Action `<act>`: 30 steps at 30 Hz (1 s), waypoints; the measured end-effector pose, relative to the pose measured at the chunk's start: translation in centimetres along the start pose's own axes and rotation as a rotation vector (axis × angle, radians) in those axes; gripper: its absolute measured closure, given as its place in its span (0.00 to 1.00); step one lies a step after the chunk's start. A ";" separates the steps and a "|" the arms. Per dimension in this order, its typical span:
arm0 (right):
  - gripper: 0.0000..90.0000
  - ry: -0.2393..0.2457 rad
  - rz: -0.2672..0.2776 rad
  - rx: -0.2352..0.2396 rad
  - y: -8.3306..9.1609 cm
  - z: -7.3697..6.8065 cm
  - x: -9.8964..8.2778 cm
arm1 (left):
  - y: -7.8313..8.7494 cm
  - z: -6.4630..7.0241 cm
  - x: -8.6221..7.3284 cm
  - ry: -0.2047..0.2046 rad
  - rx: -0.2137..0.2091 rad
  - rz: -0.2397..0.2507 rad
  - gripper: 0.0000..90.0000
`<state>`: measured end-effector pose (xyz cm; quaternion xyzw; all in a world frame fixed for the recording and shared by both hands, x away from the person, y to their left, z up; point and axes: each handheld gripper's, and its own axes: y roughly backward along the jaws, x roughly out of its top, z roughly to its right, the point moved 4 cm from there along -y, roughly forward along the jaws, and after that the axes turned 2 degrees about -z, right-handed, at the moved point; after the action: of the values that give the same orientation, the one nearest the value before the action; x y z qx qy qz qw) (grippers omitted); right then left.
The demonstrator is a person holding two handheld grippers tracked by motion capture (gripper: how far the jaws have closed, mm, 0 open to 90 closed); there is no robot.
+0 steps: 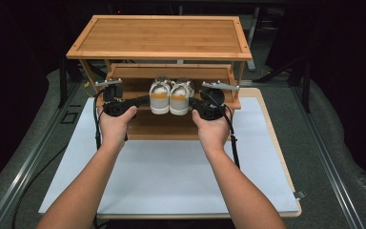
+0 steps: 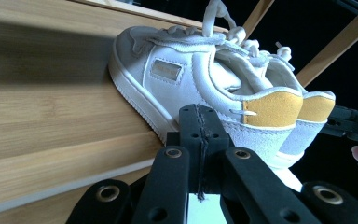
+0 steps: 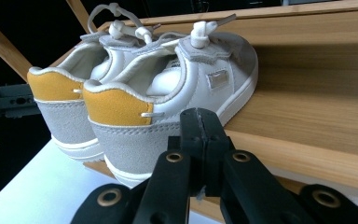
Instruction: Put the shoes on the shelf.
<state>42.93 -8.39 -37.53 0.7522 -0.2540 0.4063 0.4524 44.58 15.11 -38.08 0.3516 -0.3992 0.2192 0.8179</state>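
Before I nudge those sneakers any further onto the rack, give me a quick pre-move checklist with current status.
1. Left gripper shut, jaws together beside the left sneaker: ok.
2. Right gripper shut, beside the right sneaker: ok.
3. Pair side by side, heels toward the person: ok.
4. Sneakers fully on the bamboo shoe rack shelf: not ok, heels overhang the shelf's front edge.
5. Gripper pads actually touching the sneakers: cannot tell.
6. Laces clear of the grippers: ok.

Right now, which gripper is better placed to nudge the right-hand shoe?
Right gripper: it sits beside the right shoe, jaws shut near its heel. The left gripper is beside the left shoe, which blocks it.
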 end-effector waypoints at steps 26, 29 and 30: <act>1.00 -0.011 0.006 -0.021 -4.3 2.0 2.7 | -3.7 -2.5 2.7 0.026 0.037 0.006 1.00; 1.00 -0.014 -0.004 -0.032 -4.6 2.3 2.9 | -4.1 -2.7 2.7 0.023 0.036 0.001 1.00; 1.00 -0.014 -0.004 -0.032 -4.6 2.3 2.9 | -4.2 -2.6 2.8 0.021 0.037 0.004 1.00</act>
<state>48.79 -8.38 -37.91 0.7482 -0.2621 0.3960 0.4633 50.17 14.56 -38.67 0.3634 -0.3873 0.2318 0.8150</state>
